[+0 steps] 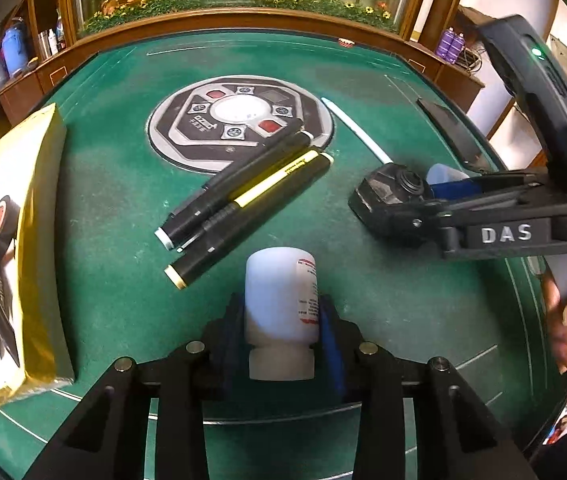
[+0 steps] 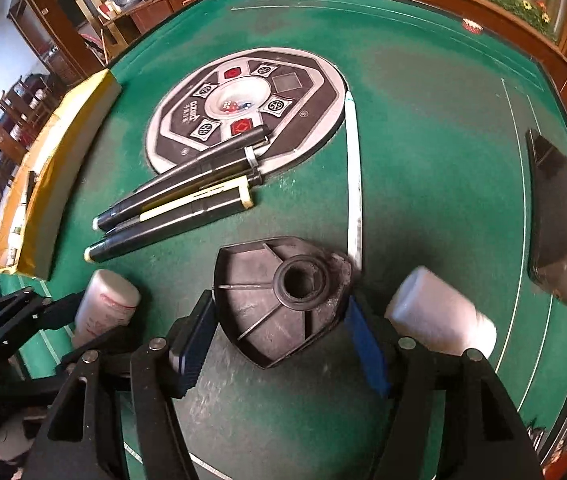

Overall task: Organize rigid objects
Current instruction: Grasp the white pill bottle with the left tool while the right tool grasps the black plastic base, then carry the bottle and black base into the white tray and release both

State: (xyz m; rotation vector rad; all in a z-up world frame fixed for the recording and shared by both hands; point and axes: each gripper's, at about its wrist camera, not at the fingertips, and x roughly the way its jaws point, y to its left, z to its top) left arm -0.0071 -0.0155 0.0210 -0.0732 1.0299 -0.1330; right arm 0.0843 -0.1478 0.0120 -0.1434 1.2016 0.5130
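My left gripper (image 1: 281,308) is shut on a white plastic bottle (image 1: 279,304) with a red-printed label, gripped at its shoulder and held just above the green felt. In the right wrist view that bottle (image 2: 107,304) shows at the lower left. A black shield-shaped plastic piece (image 2: 279,300) with a round socket lies flat on the felt between the blue pads (image 2: 365,344) of my right gripper (image 2: 279,308). The jaws stand wide beside its edges. A second white bottle (image 2: 439,320) lies on its side just right of that gripper.
Three black markers (image 1: 243,200) lie side by side below the round dice console (image 1: 239,120). A white stick (image 2: 353,168) runs along the console's right side. A gold box (image 1: 23,240) lies at the left and a black phone (image 2: 551,216) at the right. A wooden rim (image 1: 243,20) borders the table.
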